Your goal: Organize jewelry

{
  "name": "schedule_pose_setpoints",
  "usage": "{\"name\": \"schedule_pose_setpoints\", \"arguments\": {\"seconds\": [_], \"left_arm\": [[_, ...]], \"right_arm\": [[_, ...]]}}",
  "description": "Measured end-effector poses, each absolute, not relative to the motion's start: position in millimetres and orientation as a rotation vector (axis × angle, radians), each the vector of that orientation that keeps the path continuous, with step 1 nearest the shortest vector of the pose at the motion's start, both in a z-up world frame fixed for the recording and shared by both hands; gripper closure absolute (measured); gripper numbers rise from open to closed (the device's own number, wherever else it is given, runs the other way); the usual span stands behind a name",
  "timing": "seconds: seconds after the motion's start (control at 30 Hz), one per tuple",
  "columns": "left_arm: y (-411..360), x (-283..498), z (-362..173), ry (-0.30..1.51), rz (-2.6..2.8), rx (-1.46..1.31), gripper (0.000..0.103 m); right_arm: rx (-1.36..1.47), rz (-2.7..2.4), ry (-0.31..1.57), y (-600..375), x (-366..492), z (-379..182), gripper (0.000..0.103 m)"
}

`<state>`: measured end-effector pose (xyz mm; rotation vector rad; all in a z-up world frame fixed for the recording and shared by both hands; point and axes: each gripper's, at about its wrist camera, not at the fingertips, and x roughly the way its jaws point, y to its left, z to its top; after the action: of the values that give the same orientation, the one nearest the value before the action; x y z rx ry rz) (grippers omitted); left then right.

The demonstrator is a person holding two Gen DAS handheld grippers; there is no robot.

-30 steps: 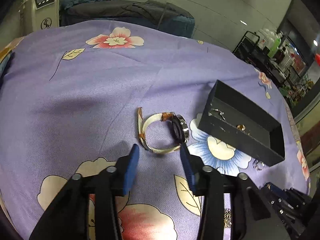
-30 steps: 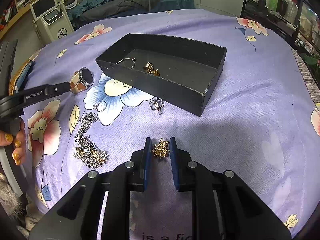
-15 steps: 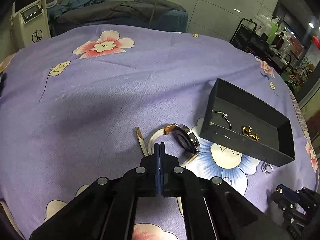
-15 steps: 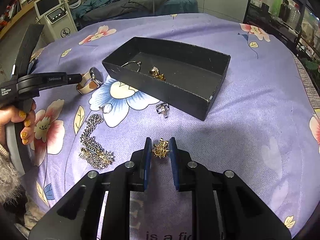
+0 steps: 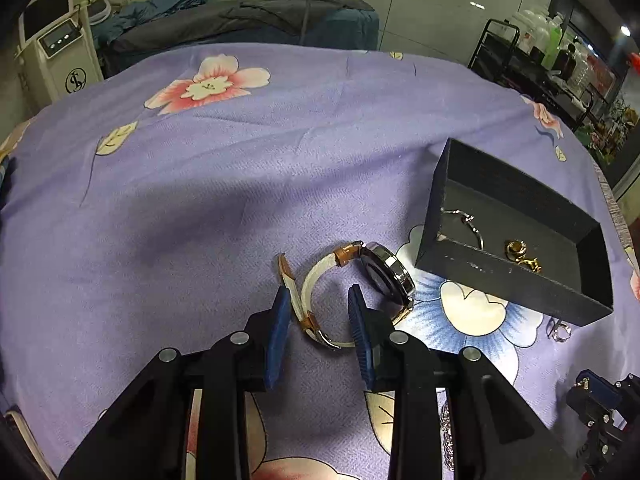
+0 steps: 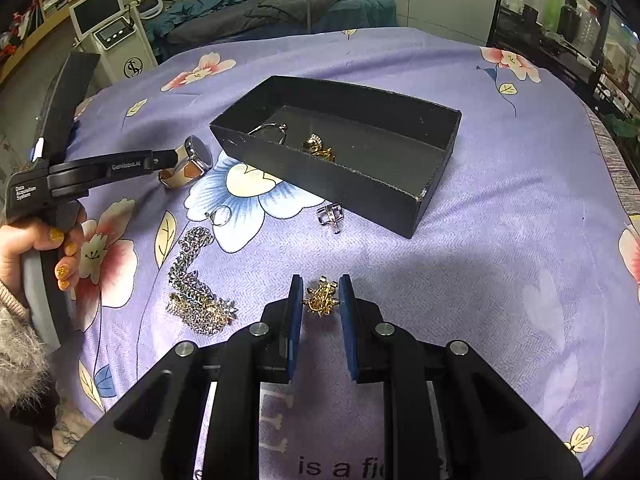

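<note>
Our left gripper point(image 5: 316, 312) stands wide apart astride the wristwatch's point(image 5: 352, 280) cream strap; case lies right, beside the black box point(image 5: 516, 284). Right gripper point(image 6: 319, 300) brackets the gold brooch point(image 6: 321, 301), narrow gap; contact we cannot tell.

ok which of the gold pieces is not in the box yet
The spiky gold brooch between the right gripper pads on the cloth; the other gold piece lies inside the black box.
</note>
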<state>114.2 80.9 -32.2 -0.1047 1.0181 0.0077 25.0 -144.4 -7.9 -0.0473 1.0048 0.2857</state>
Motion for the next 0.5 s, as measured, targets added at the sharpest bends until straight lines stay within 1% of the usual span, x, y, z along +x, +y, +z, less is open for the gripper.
{"name": "schedule_pose_setpoints", "arguments": {"seconds": [0.03,0.13,0.27,0.5], "left_arm": [[80,116,-37,1.030,0.018,-0.094,0.090],[85,113,-36,1.023,0.002,-0.134,0.097],[86,99,-19,0.987,-0.041,-0.167,0.097],[76,82,30,0.884,-0.119,-0.218,0.097]], "right_arm": [[-0.046,0.285,1.005,-145,26,-8,0.084],[-0.043,0.284,1.000,-146,26,-6,0.084],[-0.035,0.279,0.990,-149,26,-1,0.084],[-0.032,0.307,0.918,-150,24,25,0.084]]}}
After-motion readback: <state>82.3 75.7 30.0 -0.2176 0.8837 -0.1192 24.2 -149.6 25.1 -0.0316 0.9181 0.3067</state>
